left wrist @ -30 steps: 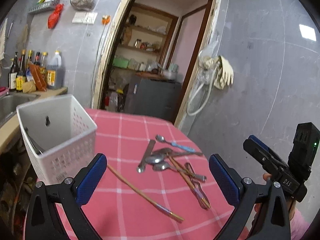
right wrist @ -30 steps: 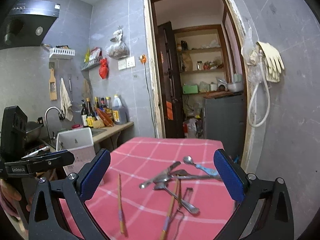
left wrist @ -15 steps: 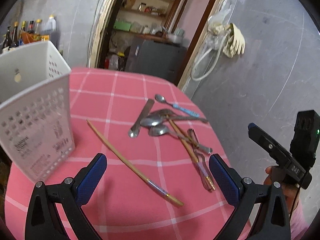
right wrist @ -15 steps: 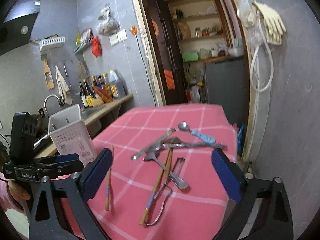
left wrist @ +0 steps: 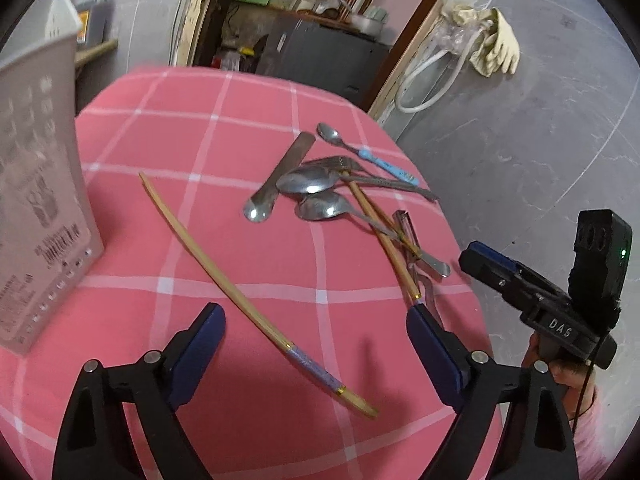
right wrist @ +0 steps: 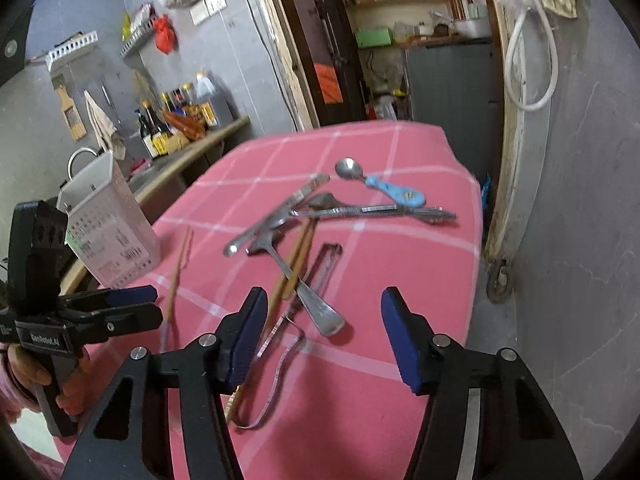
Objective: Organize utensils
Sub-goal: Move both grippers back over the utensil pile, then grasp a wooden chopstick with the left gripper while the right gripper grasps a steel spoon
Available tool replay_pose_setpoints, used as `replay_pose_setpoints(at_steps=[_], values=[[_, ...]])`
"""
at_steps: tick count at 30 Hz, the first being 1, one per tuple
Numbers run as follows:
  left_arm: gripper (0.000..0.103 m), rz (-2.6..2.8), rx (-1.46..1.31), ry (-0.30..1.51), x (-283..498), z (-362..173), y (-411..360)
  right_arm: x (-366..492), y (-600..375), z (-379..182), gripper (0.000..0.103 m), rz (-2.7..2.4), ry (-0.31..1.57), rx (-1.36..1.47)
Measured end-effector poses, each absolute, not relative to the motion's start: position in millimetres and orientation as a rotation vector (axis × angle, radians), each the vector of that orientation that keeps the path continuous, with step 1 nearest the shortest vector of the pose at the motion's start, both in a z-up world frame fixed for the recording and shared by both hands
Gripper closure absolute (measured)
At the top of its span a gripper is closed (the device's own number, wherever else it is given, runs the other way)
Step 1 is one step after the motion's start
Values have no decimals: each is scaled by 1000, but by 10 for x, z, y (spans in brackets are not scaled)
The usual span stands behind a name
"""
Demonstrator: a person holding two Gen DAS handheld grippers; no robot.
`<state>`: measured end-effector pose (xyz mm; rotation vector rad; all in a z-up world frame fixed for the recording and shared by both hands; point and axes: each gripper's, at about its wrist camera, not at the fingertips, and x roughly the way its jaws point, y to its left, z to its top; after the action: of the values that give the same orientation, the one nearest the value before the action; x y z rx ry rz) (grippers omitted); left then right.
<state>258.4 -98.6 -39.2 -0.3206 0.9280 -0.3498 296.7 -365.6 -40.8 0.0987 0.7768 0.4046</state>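
Two tongs, both with jaws spread and holding nothing. My left gripper [left wrist: 316, 336] hangs low over the pink checked tablecloth [left wrist: 168, 92], straddling the decorated end of the lone chopstick [left wrist: 224, 280]. My right gripper [right wrist: 324, 320] hangs over the near end of the pile, jaws either side of the spoon handle [right wrist: 320, 308] that sticks out toward me.

Handling guess: the chopstick is light, thin, stiff and lies flat on cloth. It'll roll or skate if pinched off-centre, so take it across the shaft just ahead of the patterned band, pads square to it. The cloth is soft, so pressing down a bit to get under should be OK.

The pile is metal: smooth, slippery, heavier. The flat-handled spoon [left wrist: 276, 184], two big spoons [left wrist: 308, 180], fork [right wrist: 380, 211] and second chopstick [left wrist: 380, 232] cross each other, so lifting one probably drags its neighbours. The blue-handled spoon [right wrist: 394, 190] lies at the far edge, just beside the pile; can't tell if it touches. Looks like the easiest single pick. A thin metal loop thing [right wrist: 280, 344] sits under the near ends; can't identify it.

The white perforated caddy [right wrist: 106, 224] stands at the table's left edge, well apart from the pile; likely the drop target. In the right wrist view, sauce bottles [right wrist: 172, 128] sit on the counter behind it; not in the way.
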Motion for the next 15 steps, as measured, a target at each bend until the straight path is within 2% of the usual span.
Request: replay_pose_setpoints(at_steps=[5,6,7,9,11,15], values=[[26,-336,-324,957,2666,-452,-1035,3052,-3613,-523,60,416,817,82],[35,-338,-320,956,2673,-447,-1051,3083,-3629,-540,63,418,824,81],[39,-343,-313,960,2685,-447,-1080,3112,-3622,-569,65,422,835,81],[57,-366,-306,979,2710,-472,-1135,3136,-3605,-624,72,430,855,85],[66,-398,-301,1013,2746,-529,-1214,3147,-3594,-682,75,444,873,96],[70,-442,-315,1025,2799,-583,-1328,3123,-3634,-708,87,458,874,121]])
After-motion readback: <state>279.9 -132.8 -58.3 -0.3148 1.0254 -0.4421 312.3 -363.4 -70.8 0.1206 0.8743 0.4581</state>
